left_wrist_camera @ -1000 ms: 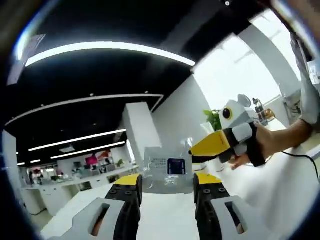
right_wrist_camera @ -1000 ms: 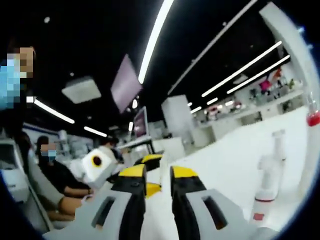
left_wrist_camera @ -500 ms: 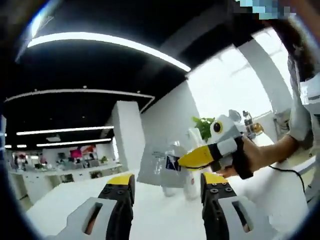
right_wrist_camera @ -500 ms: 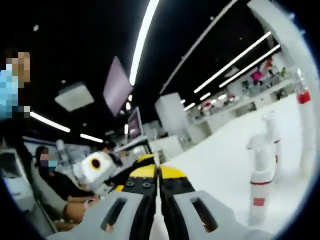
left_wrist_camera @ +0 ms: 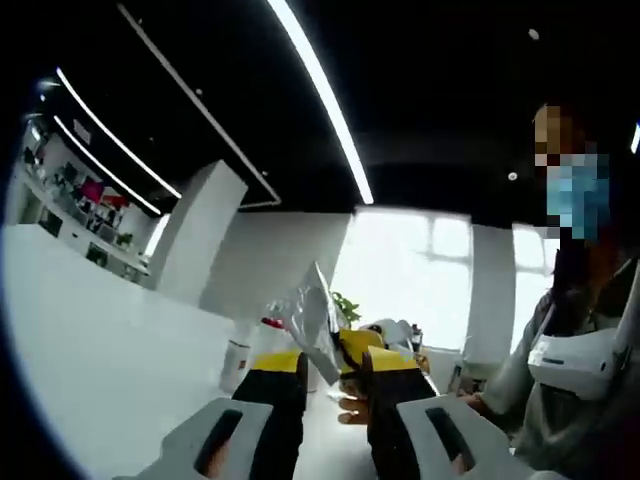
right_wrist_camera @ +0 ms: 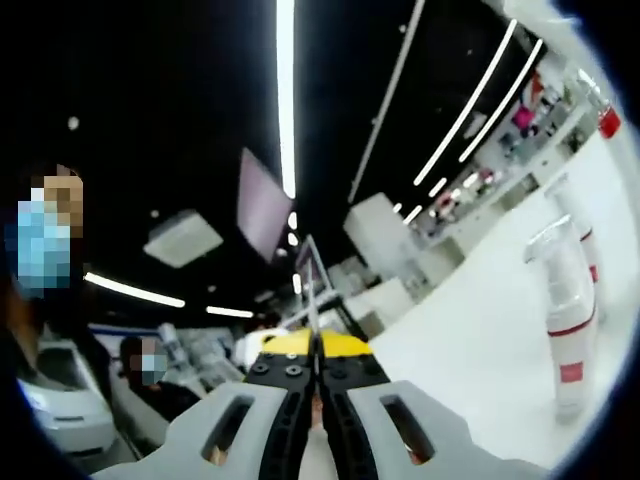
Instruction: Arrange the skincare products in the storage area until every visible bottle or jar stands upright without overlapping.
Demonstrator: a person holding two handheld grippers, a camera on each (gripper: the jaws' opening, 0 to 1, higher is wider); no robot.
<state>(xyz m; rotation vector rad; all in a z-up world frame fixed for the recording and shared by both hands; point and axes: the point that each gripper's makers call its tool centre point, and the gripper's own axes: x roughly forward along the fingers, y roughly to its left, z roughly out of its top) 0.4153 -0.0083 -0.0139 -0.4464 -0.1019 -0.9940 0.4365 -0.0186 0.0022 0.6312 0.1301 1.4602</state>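
Tabletop point(left_wrist_camera: 90, 330): smooth white surface, slight sheen. Sachet point(left_wrist_camera: 310, 318) between the left gripper point(left_wrist_camera: 330, 362) jaws: thin, crinkled, glossy film. Bottle point(right_wrist_camera: 568, 320): translucent glossy plastic, red band. Both grippers, including the right gripper point(right_wrist_camera: 318, 368): matt grey plastic bodies, with black jaws capped in yellow.

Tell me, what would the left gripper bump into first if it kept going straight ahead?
Probably the clear crinkly plastic packet. It sits right at the tips of the left gripper, between or just past its jaws. The other yellow-tipped gripper is close behind it. Depth is hard to judge in this view.
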